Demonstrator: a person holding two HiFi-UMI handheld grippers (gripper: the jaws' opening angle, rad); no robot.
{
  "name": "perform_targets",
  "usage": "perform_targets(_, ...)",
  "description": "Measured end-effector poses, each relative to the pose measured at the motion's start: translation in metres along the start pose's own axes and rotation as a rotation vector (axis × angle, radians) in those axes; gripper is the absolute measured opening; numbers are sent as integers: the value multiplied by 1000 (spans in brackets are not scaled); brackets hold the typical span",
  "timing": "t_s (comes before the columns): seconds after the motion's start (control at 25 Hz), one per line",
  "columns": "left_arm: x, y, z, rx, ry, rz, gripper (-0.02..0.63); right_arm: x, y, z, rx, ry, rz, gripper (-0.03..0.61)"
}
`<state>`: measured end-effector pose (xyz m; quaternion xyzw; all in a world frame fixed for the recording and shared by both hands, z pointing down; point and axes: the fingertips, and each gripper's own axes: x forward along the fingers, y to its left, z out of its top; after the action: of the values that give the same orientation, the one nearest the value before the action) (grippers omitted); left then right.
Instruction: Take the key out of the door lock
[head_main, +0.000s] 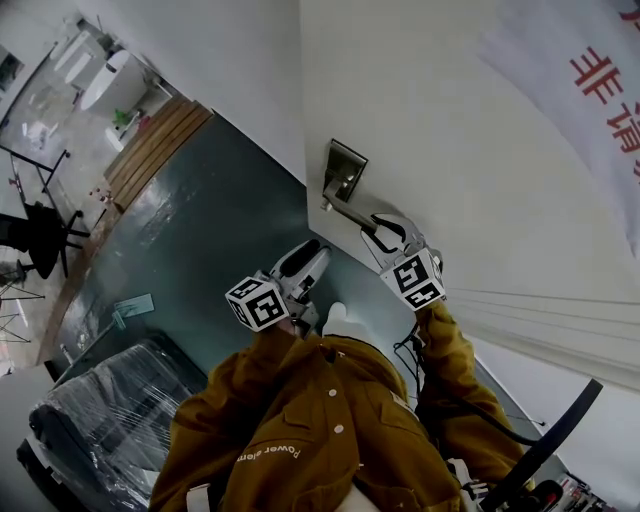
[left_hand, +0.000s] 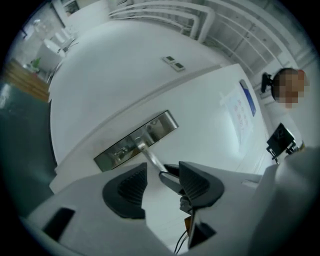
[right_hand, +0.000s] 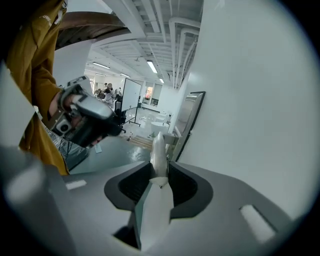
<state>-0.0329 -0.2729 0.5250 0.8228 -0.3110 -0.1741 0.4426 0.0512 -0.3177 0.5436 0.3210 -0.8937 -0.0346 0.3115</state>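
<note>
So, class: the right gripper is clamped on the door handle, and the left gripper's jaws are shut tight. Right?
No. The left gripper has its jaws apart, gripping nothing, as the left gripper view shows. The right gripper is indeed clamped on the door handle.

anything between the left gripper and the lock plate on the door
Only the door handle, clamped in the right gripper, juts from the lock plate toward the open left gripper. The rest of the plate looks unobstructed.
</note>
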Motion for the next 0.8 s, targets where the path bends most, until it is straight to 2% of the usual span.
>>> perform_targets(0.12, 20, 43, 3, -233, -58, 0, 224, 1, 1, 0, 2, 8, -3, 124)
perform_targets(0.2, 35, 67, 9, -444, -148, -37, 215, 1, 0, 0, 6, 12, -8, 124)
perform_targets(0.24, 43, 79, 11, -522, -182, -53, 198, 1, 0, 0, 7, 15, -10, 124)
perform_targets(0.28, 50, 90, 10, -559, -196, -57, 193, 1, 0, 0, 8, 18, -12, 124)
perform_targets(0.48, 71, 122, 8, -532, -182, -18, 183, 2, 0, 0, 20, 44, -18, 126)
perform_targets(0.56, 77, 127, 12, -523, -189, -11, 157, 2, -1, -1, 25, 49, -19, 126)
perform_targets(0.64, 86, 125, 14, -518, -182, -35, 101, 2, 0, -1, 29, 51, -21, 126)
perform_targets(0.68, 89, 123, 14, -517, -175, -44, 36, 2, -1, -1, 31, 53, -22, 126)
perform_targets(0.8, 90, 127, 11, -516, -154, -22, 26, 2, -2, -1, 30, 60, -34, 127)
